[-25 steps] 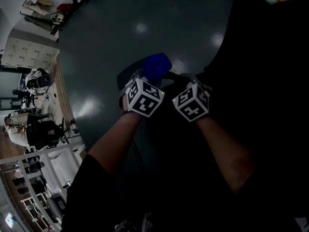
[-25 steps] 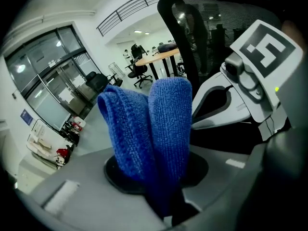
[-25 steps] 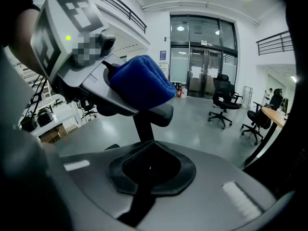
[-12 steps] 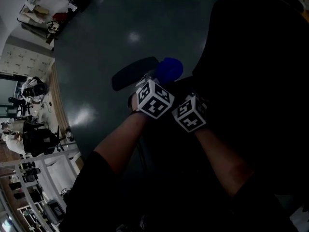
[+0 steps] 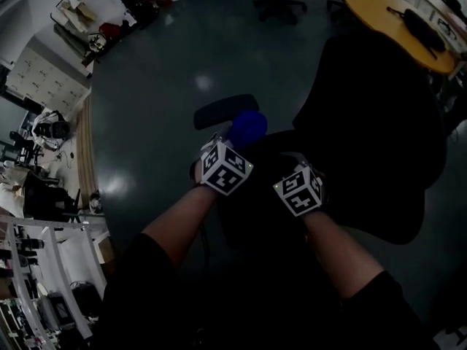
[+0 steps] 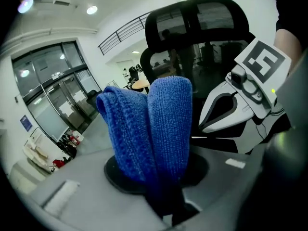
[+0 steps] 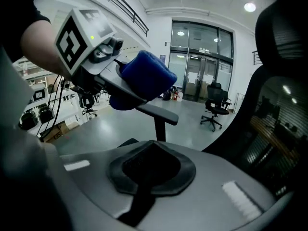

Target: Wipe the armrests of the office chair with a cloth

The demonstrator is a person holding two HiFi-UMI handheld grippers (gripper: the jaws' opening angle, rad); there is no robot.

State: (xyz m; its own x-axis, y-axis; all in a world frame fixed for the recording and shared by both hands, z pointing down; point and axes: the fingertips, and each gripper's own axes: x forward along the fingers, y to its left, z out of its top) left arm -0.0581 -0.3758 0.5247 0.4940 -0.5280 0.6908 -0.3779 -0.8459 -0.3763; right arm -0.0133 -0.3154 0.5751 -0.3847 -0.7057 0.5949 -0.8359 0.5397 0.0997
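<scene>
Step in hand: wiping the one visible armrest (image 5: 225, 111) of the black office chair (image 5: 379, 130); judged to be early in the task.
Left hand-held gripper (image 6: 166, 198): clamped on the blue microfibre cloth (image 6: 161, 124), folded double and standing up out of the jaws.
Cloth position: at one end of the armrest pad, on it or just above it; contact not certain.
Right hand-held gripper (image 7: 147, 186): jaws together with nothing between them, over the seat just beside the left one, clear of the cloth.
Next move, as judged: press the cloth down on the pad and draw it along the full length to the far end, then cross to the second armrest, not made out here.
Risk: cloth dragging out of the jaws under friction.
</scene>
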